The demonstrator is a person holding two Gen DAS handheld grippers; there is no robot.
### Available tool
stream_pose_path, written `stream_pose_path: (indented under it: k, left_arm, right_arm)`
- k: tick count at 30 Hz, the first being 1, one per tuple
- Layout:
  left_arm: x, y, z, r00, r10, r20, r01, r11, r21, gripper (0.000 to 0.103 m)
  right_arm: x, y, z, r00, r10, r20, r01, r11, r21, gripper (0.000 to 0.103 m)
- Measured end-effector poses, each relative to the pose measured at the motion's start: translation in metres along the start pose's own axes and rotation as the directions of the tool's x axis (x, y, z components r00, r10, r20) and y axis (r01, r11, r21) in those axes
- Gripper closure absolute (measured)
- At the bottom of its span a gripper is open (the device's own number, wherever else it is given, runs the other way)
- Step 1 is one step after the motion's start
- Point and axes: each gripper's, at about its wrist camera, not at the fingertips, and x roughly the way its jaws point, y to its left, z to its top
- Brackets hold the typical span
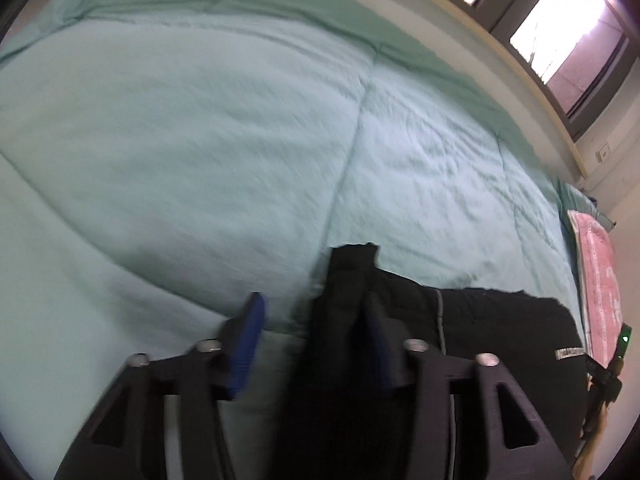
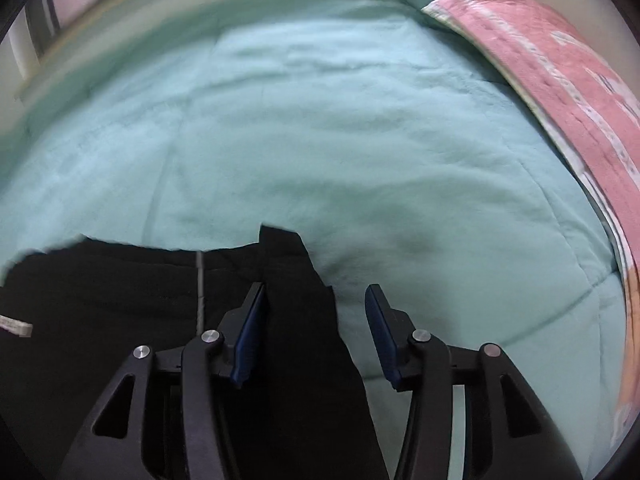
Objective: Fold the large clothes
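A large black garment (image 1: 492,332) lies on the mint-green quilt (image 1: 200,152); it has a grey zip line and a small white label. In the left wrist view my left gripper (image 1: 314,312) is open, and the garment's left corner (image 1: 348,276) sticks up between its blue-padded fingers. In the right wrist view the same garment (image 2: 120,292) fills the lower left. My right gripper (image 2: 316,300) is open over its right corner (image 2: 288,264), the cloth lying against the left finger. Neither gripper pinches the cloth.
A pink patterned pillow (image 2: 560,76) lies along the right side of the bed, also showing in the left wrist view (image 1: 596,296). A window (image 1: 560,36) and sill run along the far side. Green quilt (image 2: 320,140) stretches ahead of both grippers.
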Motion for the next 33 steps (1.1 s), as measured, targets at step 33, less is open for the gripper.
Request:
stream_pose_path:
  k: [33]
  left_arm:
    - [-0.032, -0.174, -0.095, 0.997, 0.038, -0.067, -0.017, 0.96, 0.279, 0.043]
  right_arm:
    - [-0.053, 0.17, -0.058, 0.989, 0.117, -0.095, -0.139, 0.953, -0.269, 0.04]
